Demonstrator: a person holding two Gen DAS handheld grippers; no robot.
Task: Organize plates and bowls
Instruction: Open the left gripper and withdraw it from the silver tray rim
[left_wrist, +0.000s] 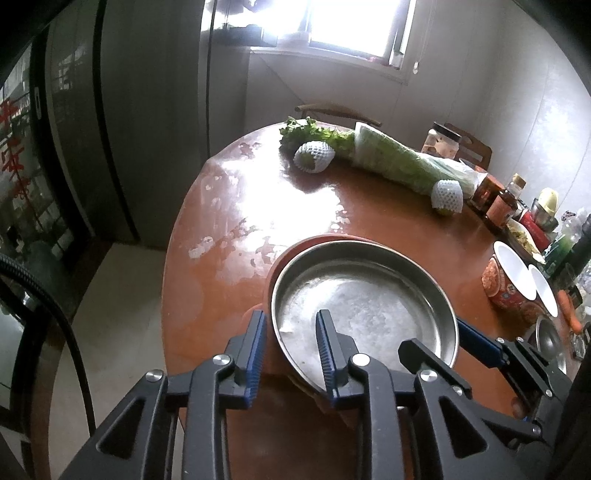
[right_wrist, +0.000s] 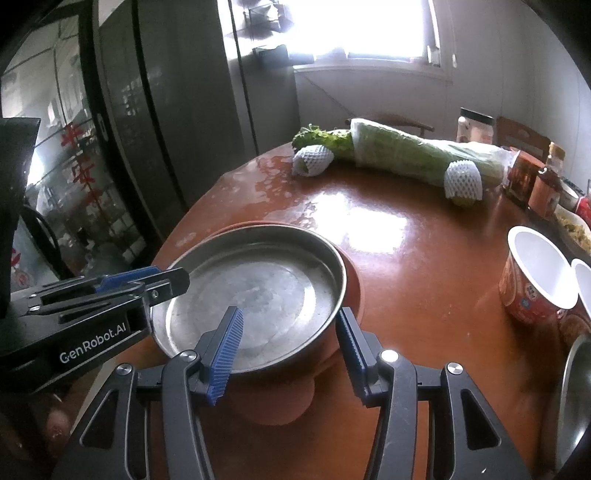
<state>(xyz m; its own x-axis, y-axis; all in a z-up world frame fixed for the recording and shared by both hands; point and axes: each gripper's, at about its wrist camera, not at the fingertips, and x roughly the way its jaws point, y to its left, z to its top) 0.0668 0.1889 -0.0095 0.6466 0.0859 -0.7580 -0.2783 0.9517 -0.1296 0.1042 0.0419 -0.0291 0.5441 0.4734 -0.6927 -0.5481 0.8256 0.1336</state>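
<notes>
Round and orange-brown, the tabletop carries a metal plate sitting on a red plate near its front edge. Left tongs straddle the metal plate's rim, pads slightly parted, not gripping. Beyond lie wrapped greens; two patterned bowls stand to the right.

From the right wrist, "GenRobot.AI" reads on the left tongs' body. Right tongs bracket the metal plate's near edge, released. A patterned bowl stands right.
</notes>
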